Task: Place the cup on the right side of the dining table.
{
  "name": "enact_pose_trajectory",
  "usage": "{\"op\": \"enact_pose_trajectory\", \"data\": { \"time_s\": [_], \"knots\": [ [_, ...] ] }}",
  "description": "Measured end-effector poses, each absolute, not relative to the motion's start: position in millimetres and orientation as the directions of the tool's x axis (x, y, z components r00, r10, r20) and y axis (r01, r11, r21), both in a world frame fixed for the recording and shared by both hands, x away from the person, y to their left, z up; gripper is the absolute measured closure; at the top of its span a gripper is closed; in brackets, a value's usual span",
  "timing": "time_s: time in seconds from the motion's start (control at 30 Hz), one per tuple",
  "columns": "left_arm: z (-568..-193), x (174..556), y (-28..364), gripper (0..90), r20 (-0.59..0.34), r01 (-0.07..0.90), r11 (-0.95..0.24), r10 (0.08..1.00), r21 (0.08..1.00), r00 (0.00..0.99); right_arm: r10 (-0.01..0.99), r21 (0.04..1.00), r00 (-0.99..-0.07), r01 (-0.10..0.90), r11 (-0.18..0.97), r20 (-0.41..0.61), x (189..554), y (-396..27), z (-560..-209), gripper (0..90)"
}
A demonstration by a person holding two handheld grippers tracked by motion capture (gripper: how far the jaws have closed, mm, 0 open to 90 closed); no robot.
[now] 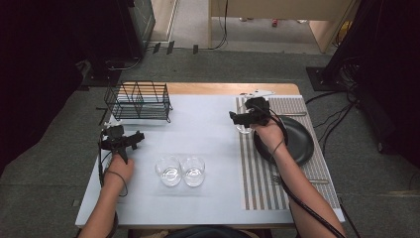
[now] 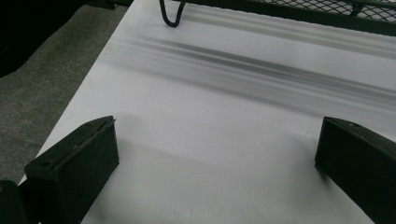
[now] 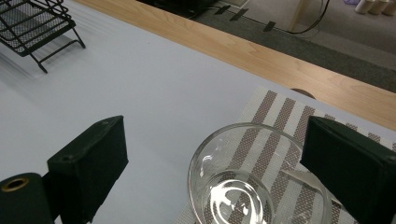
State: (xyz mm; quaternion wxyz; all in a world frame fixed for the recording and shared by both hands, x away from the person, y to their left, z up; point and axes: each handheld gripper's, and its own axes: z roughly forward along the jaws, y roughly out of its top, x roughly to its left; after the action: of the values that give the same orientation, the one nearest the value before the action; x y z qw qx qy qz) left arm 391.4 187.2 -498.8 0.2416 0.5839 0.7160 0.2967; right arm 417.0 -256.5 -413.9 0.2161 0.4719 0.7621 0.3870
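Observation:
On the left edge of a striped placemat (image 1: 265, 186) stands a clear drinking glass (image 3: 254, 186), partly under my right gripper (image 1: 238, 121) in the high view. My right gripper (image 3: 215, 130) has its jaws either side of this glass; the left jaw stands clear of it and the right jaw is close by its rim. My left gripper (image 1: 138, 139) hovers over the white table (image 2: 210, 154) near its left edge. Seen from its own camera, the left gripper (image 2: 218, 126) is open with nothing between the jaws.
Two more clear glasses (image 1: 168, 171) (image 1: 193, 171) stand side by side at the table's front middle. A black wire rack (image 1: 139, 101) sits at the back left. A black plate (image 1: 297, 144) lies on the placemat under the right forearm.

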Motion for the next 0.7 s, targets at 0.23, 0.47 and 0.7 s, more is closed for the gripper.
{"op": "enact_pose_trajectory", "data": {
  "time_s": [0.23, 0.47, 0.7],
  "knots": [
    [-499, 391, 187, 0.0, 0.001, 0.693, 0.142, 0.980, 0.707, -0.201, 0.879, 0.798, -0.475, 0.544, 0.259, 0.039, 415, -254, -411, 6.8],
    [-499, 391, 187, 0.0, 0.000, 0.692, 0.143, 0.979, 0.708, -0.202, 0.869, 0.798, -0.493, 0.541, 0.266, 0.045, 411, -249, -408, 6.9],
    [-499, 392, 187, 0.0, 0.000, 0.692, 0.143, 0.979, 0.707, -0.202, 0.858, 0.801, -0.511, 0.533, 0.272, 0.049, 408, -242, -408, 7.3]
  ]
}}
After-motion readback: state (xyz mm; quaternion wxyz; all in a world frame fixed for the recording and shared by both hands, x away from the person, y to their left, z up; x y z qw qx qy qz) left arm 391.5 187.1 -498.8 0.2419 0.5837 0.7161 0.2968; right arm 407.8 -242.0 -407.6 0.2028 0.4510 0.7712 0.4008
